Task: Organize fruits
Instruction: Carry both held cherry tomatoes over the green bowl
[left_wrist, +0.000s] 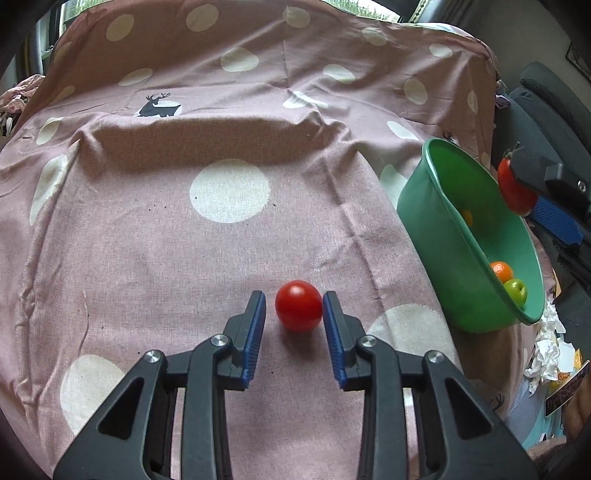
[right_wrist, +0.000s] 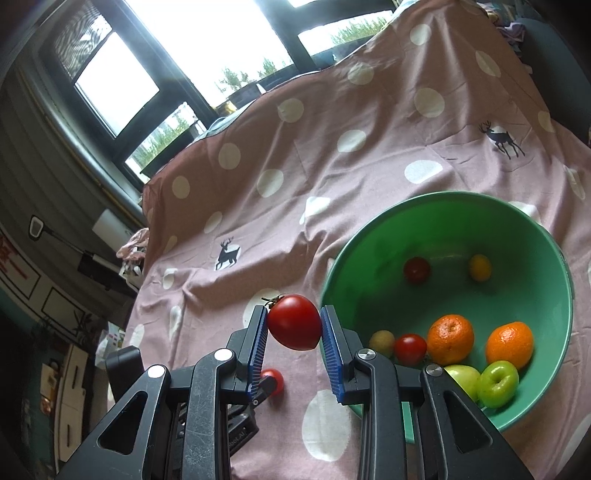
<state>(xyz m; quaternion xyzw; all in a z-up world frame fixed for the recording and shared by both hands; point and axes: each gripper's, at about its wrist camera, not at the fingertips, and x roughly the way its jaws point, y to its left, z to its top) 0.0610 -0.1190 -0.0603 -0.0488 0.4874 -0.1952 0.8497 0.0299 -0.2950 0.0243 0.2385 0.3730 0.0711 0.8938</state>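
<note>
Pink dotted cloth covers the worktop; a small round red tomato (left_wrist: 298, 311) lies between the left gripper (left_wrist: 294, 309)'s unclenched fingers. Smooth, soft-skinned, it wants a gentle squeeze across its middle. The right gripper (right_wrist: 294, 322) clasps a stemmed red tomato (right_wrist: 294, 322) beside the green plastic bowl (right_wrist: 517, 229).

The left hand-held gripper (left_wrist: 293, 306) angles downward, slightly parted; the right hand-held gripper (right_wrist: 293, 325) is clamped.

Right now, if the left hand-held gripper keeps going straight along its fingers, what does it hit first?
The loose tomato on the cloth: it sits between the left hand-held gripper fingertips, apparently ungripped. Past it, only cloth.
</note>
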